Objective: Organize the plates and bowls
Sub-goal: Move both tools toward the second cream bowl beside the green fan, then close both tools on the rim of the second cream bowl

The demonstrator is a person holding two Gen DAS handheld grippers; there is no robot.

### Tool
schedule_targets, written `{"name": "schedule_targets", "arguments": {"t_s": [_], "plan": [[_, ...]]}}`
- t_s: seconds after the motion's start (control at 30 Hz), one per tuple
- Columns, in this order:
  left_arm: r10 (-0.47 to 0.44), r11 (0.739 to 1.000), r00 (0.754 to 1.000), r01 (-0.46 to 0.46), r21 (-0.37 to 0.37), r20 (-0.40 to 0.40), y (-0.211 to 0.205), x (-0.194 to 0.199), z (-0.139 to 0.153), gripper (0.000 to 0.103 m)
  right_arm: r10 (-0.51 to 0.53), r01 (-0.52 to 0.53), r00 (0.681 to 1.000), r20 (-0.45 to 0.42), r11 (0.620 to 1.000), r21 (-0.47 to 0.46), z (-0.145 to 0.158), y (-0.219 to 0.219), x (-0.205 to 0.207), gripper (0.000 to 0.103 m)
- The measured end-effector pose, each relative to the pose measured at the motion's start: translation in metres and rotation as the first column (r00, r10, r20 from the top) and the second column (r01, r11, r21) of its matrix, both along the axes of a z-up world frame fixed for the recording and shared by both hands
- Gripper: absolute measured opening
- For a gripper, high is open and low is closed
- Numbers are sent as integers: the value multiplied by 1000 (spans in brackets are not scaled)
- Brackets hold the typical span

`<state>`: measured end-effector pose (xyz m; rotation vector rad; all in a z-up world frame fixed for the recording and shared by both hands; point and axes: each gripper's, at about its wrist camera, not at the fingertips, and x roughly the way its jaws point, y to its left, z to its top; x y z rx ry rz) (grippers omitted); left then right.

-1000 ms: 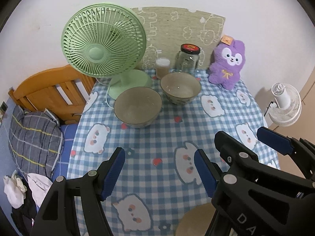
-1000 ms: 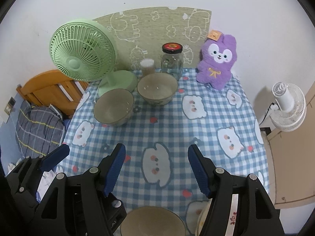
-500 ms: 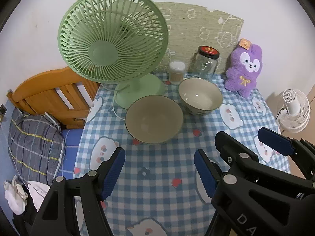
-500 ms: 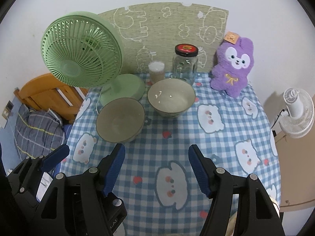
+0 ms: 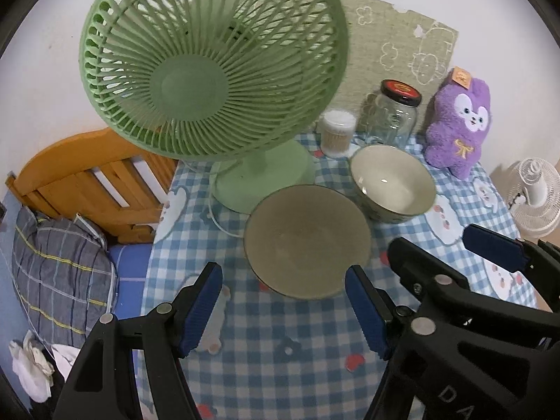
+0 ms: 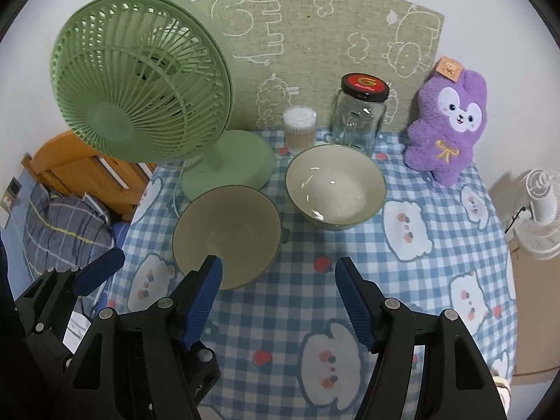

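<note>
Two empty bowls stand on the blue checked tablecloth [image 6: 437,266]. The matte grey-beige bowl [image 5: 307,240] is nearer; it also shows in the right wrist view [image 6: 226,234]. The glossy cream bowl [image 5: 392,182] stands behind it to the right, seen too in the right wrist view [image 6: 335,189]. My left gripper [image 5: 283,309] is open and empty, its fingers just short of the matte bowl's near rim. My right gripper [image 6: 278,299] is open and empty, near the matte bowl's right edge. It appears in the left wrist view [image 5: 437,252] beside the left one.
A green desk fan [image 6: 147,105] stands close behind the matte bowl. A glass jar with a red lid [image 6: 360,115], a cotton-swab tub [image 6: 300,127] and a purple plush toy [image 6: 448,119] line the back wall. A wooden bed frame [image 5: 87,182] lies off the table's left edge.
Both grippers have moved forward toward the two bowls, which now look larger and closer. The left gripper has come up to the matte bowl. Both jaws stayed open.
</note>
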<state>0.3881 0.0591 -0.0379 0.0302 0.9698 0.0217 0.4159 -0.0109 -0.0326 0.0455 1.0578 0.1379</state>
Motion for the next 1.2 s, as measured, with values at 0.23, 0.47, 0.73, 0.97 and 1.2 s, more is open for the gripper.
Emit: {"name": "schedule_targets", "arguments": {"t_s": [0.23,0.47,0.73,0.97,1.2], "plan": [[-4,1000,1000,4,-16,-5,9,18,-14,75,-19,20,999,-27,1000,22,-18,5,17,71],[3,1000,1000,-4,-22,-31,12,37,-37,75,-31,30,998,-48,999,-15,-40,11,35,71],[15,999,998,-18,-35,-60,19,57,-59,74,-31,28,998,-60,999,-45,-60,10,53,71],[21,1000,997,-23,-18,-74,24,65,-78,69,-33,28,997,-69,997,-71,-76,6,64,66],[41,999,992,-44,-24,-115,29,74,-92,56,-17,11,995,-102,998,-55,-91,7,72,42]]}}
